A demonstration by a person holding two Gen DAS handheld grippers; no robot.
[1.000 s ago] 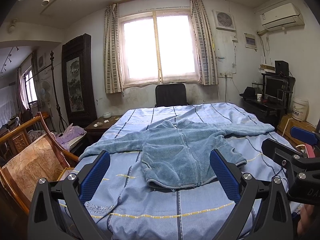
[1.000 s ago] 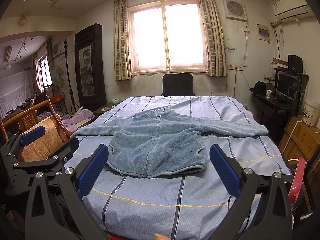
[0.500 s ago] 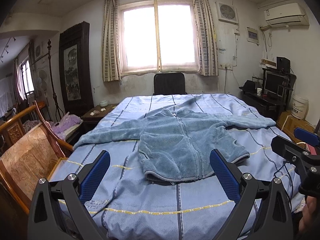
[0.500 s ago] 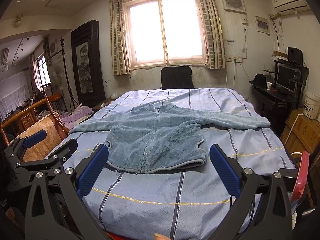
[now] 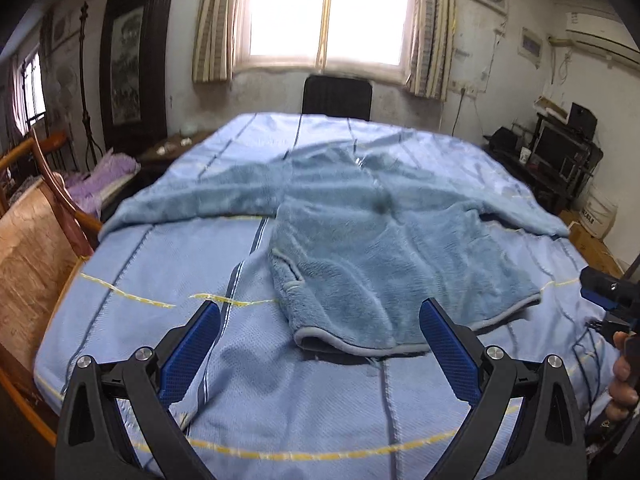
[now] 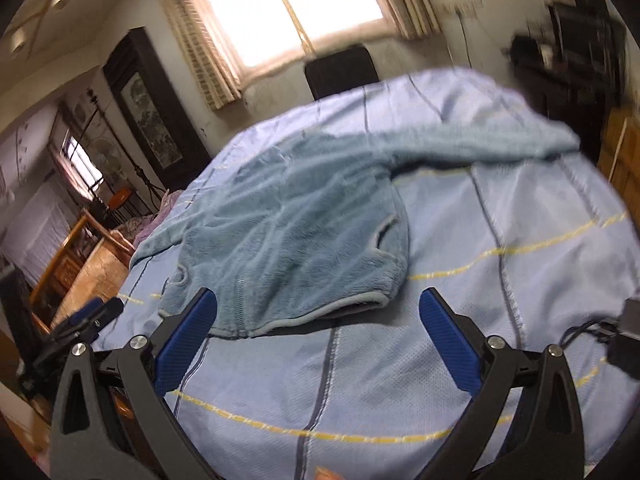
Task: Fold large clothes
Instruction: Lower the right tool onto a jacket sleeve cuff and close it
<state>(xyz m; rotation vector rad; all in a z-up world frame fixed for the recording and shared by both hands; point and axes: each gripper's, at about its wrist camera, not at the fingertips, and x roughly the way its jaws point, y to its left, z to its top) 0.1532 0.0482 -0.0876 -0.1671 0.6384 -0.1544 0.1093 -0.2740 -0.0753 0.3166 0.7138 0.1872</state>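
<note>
Fleecy and dusty blue, the zip-front jacket (image 5: 384,248) lay flat on the bed (image 5: 168,280), front side up, its collar toward the window (image 5: 328,8) and its grey-bound hem toward the cameras. Both sleeves were stretched out sideways: in the right wrist view one sleeve (image 6: 480,148) ran toward the bed's far right edge, and in the left wrist view the other sleeve (image 5: 200,196) reached the bed's left edge beside a wooden armchair (image 5: 36,240). The bed was covered by a light blue sheet with dark stripes and thin yellow lines. The left tongs (image 5: 320,344) hung above the near part of the sheet with their blue pads spread wide, holding nothing, the hem's left corner lying just ahead between them. The right tongs (image 6: 318,332) were likewise spread wide and empty, tilted, with the hem's right corner just ahead of the left pad; this view was smeared by motion blur. At the right edge of the left wrist view a hand (image 5: 622,376) gripped the other tool's handle. A black office chair (image 5: 336,96) stood beyond the bed under the curtained window, and a dark desk with electronics (image 5: 560,148) sat along the right wall.
</note>
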